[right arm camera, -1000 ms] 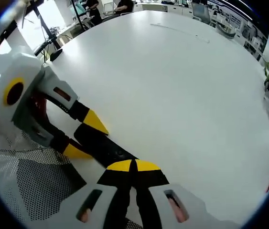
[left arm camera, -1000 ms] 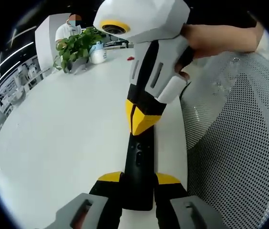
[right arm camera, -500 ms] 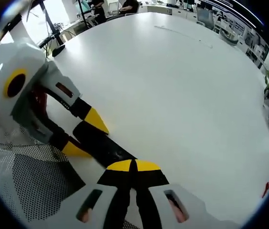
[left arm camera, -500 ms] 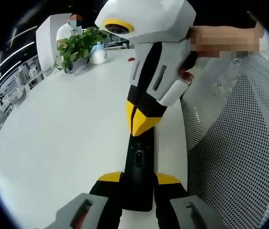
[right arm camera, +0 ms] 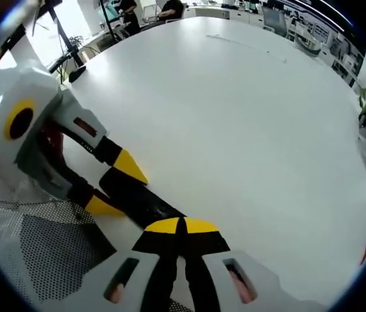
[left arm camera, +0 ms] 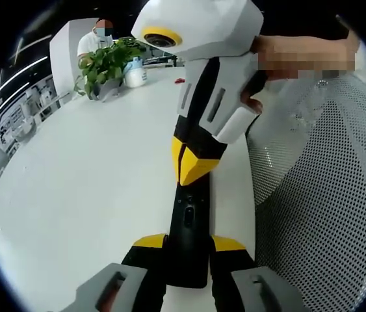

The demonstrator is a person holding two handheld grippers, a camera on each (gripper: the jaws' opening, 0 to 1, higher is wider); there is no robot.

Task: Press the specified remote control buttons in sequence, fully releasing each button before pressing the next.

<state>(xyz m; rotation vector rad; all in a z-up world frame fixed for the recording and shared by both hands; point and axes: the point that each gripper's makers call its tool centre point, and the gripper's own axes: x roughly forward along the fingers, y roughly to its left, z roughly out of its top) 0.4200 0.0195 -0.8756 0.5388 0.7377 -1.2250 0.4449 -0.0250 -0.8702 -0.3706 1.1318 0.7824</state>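
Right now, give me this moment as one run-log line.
left claw: shut on remote control | right claw: shut, tips on remote's upper face | surface: white table | nearby: mesh chair, potted plant

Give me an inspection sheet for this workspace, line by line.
Surface: white table, bare around the work.
Job's things: black remote lying along the table edge.
Clutter: potted plant and white bottle at the far side.
Grippers: left gripper clamps the remote's near end; right gripper, shut, tips on the remote.
Cables: nothing seen.
Surroundings: white mesh chair beside the table; a seated person behind the plant.
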